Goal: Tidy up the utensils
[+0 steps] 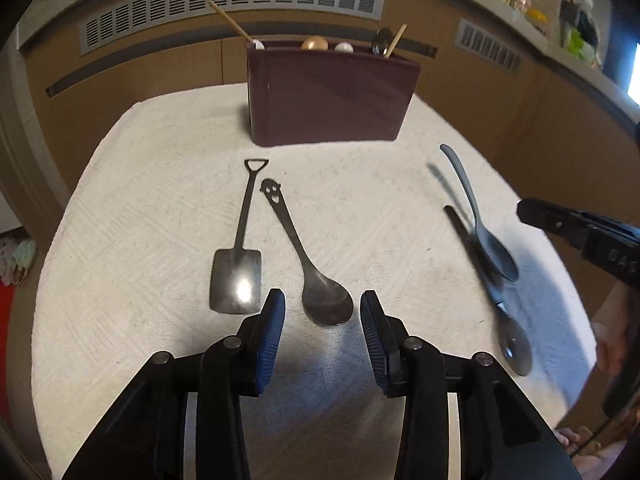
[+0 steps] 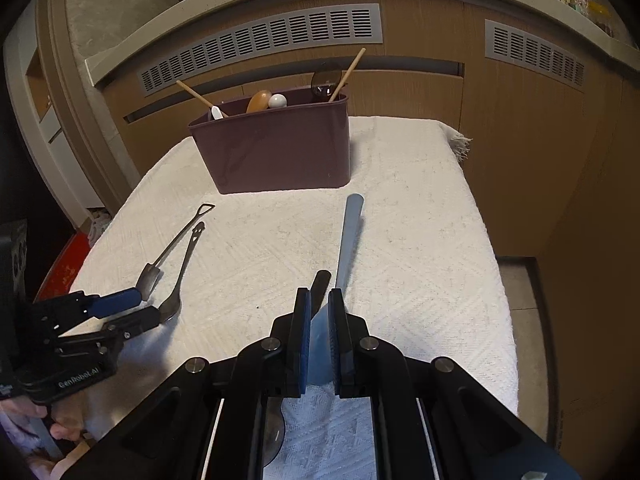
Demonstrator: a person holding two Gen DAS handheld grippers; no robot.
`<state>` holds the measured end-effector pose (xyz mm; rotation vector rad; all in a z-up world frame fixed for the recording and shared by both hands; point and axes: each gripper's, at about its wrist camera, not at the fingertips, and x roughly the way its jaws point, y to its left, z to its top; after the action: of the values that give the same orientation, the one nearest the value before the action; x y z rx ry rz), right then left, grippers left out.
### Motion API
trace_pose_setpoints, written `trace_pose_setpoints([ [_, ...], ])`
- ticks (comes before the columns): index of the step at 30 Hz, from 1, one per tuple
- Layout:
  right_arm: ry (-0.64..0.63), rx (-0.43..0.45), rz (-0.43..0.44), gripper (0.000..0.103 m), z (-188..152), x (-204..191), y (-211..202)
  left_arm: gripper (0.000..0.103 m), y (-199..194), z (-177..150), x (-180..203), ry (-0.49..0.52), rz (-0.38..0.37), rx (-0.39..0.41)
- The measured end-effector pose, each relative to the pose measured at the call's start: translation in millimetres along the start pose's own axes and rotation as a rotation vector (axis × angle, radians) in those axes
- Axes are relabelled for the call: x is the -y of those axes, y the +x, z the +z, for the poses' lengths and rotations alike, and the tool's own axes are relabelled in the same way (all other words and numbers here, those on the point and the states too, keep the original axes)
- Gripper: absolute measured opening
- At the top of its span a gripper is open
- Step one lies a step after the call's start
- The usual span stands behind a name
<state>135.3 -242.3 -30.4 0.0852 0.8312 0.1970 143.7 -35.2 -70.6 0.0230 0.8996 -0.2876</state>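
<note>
A maroon utensil holder [image 1: 328, 100] [image 2: 276, 152] stands at the far side of the white cloth with several utensils in it. A shovel-shaped spoon [image 1: 238, 264] [image 2: 150, 276] and a smiley-handled spoon [image 1: 316, 280] [image 2: 176, 292] lie side by side. My left gripper [image 1: 322, 316] [image 2: 150, 306] is open, its fingers either side of the smiley spoon's bowl. My right gripper [image 2: 319, 320] is shut on a grey spoon [image 2: 346, 240] [image 1: 480, 224] by its bowl, lifted above a pizza cutter [image 1: 504, 316] with a black handle [image 2: 320, 284].
The white cloth [image 1: 140, 240] [image 2: 420, 260] covers a small table. Wooden panels with vent grilles [image 1: 232, 0] [image 2: 264, 40] stand behind it. A counter with clutter [image 1: 568, 20] runs at the upper right. The table drops off at the right edge [image 2: 504, 280].
</note>
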Motion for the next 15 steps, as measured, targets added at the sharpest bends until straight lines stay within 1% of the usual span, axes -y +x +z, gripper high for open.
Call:
trace_pose_setpoints([
  [2,0.004,-0.007,-0.002,0.008,-0.3,-0.6,2.9,0.040,10.8,0.5,3.0,-0.010,0.015,-0.025],
  [4,-0.006,-0.018,-0.029,0.009,-1.2,-0.5,6.1,0.040,15.2,1.3,8.3,0.014,0.054,-0.004],
  [6,-0.005,-0.036,-0.049,0.010,-1.6,3.1,10.2,0.030,14.3,2.1,7.5,0.013,0.054,0.013],
  [7,0.001,-0.057,-0.058,0.012,-1.6,6.8,14.1,0.030,12.4,3.1,4.5,0.004,0.042,0.021],
  [8,0.007,-0.079,-0.063,0.020,-1.2,10.4,19.0,0.030,9.0,4.5,1.0,-0.005,0.032,0.034],
  [9,0.006,-0.101,-0.071,0.026,-0.5,12.7,23.7,0.030,2.5,6.8,-3.2,-0.012,0.037,0.059],
  [10,-0.007,-0.120,-0.091,0.039,0.8,14.1,29.9,0.030,-4.5,9.5,-6.3,-0.016,0.043,0.086],
  [11,-0.028,-0.130,-0.111,0.048,2.6,13.1,34.6,0.029,-12.6,12.7,-8.9,-0.015,0.047,0.118],
  [13,-0.066,-0.127,-0.147,0.050,7.2,9.3,39.2,0.029,-33.5,21.2,-12.6,-0.001,0.058,0.194],
  [15,-0.120,-0.116,-0.195,0.064,16.5,2.0,45.1,0.029,-53.1,29.0,-15.4,0.013,0.058,0.262],
])
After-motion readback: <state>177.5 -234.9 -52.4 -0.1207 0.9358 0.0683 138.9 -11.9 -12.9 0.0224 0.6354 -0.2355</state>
